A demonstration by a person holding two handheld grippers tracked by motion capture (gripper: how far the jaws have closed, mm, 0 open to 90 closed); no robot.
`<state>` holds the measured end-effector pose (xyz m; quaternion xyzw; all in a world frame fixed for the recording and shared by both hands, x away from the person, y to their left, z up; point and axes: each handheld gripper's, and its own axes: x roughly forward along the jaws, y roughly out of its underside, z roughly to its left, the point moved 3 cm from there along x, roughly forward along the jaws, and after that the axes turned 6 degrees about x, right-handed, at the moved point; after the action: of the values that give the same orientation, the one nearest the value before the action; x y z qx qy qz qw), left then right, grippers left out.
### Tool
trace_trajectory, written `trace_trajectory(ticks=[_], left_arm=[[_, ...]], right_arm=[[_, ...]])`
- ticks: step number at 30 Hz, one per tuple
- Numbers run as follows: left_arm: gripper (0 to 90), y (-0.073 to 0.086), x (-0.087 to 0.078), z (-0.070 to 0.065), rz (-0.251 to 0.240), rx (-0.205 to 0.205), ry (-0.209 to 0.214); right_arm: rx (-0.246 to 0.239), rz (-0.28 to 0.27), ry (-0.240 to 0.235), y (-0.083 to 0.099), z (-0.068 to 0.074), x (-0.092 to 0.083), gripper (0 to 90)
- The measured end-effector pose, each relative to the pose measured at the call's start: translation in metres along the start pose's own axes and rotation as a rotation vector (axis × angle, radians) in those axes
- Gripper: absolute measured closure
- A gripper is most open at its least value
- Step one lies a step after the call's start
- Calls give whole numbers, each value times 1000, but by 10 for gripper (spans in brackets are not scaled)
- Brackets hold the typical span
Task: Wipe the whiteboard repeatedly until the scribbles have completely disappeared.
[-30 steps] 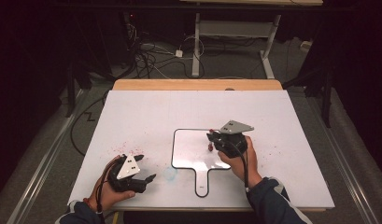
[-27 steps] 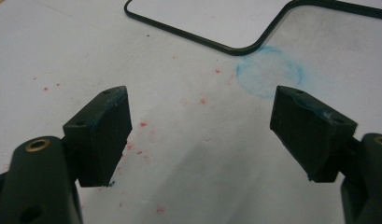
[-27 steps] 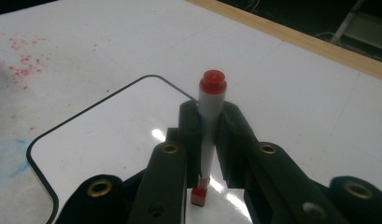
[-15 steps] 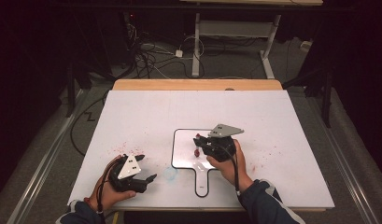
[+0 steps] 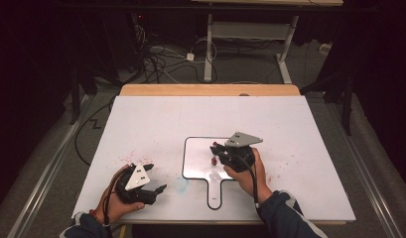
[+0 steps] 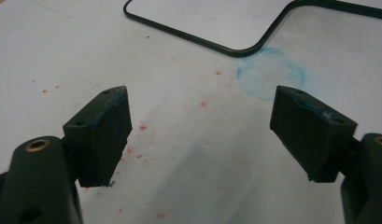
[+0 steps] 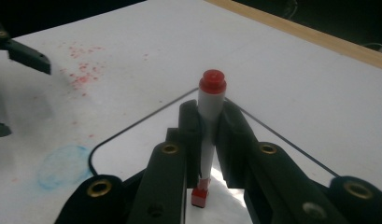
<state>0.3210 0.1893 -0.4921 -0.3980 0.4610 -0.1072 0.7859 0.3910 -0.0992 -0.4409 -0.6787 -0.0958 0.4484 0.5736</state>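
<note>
A red marker [image 7: 211,126] is held tight by the right gripper [image 5: 221,154] over the small whiteboard [image 5: 198,161]. The left gripper [image 5: 153,179] is kept wide open with nothing in it, low over the white surface [image 5: 166,124].

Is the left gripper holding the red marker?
No, the left gripper has its jaws wide apart over bare table, while the red marker sits clamped in the right gripper.

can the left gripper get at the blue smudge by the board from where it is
Probably yes: the left gripper has its jaws open, and the blue smudge lies just ahead on bare table.
</note>
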Motion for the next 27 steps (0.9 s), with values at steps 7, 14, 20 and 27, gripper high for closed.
trace_trajectory(ticks=[7,14,20,27], left_arm=[[193,2,0,2,-3,-4,4],[193,2,-1,2,-1,-3,2],[193,1,1,1,6,-1,4],[193,3,-2,1,0,-8,2]], right_arm=[[-17,6,-28,-2,10,6,816],[6,11,65,1,-17,-8,816],[55,5,-20,5,-8,-10,816],[-28,22,5,2,6,-7,816]])
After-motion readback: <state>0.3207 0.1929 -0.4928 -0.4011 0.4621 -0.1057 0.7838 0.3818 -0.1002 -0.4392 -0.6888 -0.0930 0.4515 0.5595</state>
